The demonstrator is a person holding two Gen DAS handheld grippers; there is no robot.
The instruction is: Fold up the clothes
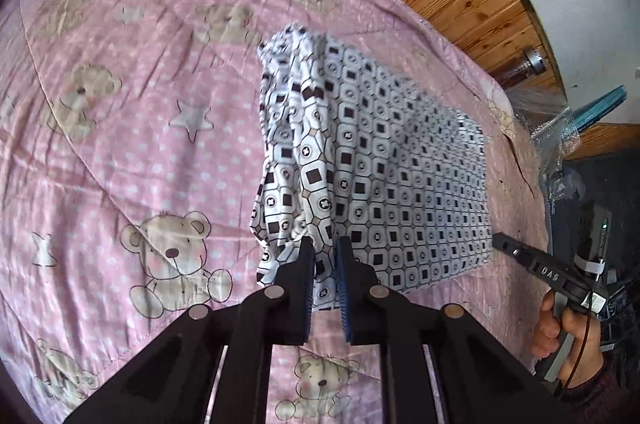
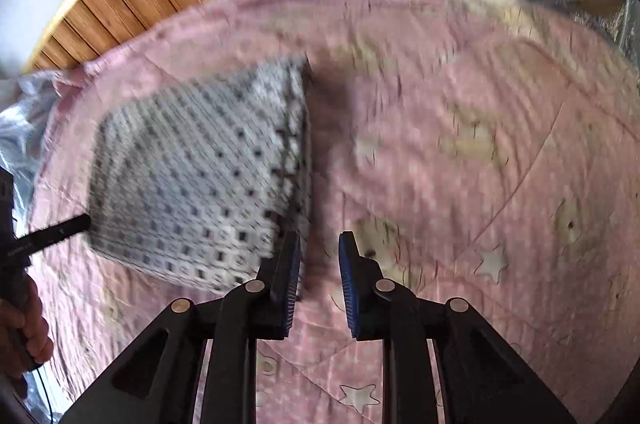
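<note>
Left tongs (image 1: 322, 244) pinch the patterned garment's (image 1: 400, 183) bunched edge; right tongs (image 2: 320, 244) gape empty beside it.

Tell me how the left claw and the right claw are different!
The left claw pinches a bunch of the patterned cloth between its fingers and lifts that part off the pink quilt; the right claw holds nothing. The left claw's fingers are close together; the right claw's fingers stand apart, with quilt showing in the gap. The right claw sits beside the cloth's edge. Both are black with blue pads.
</note>
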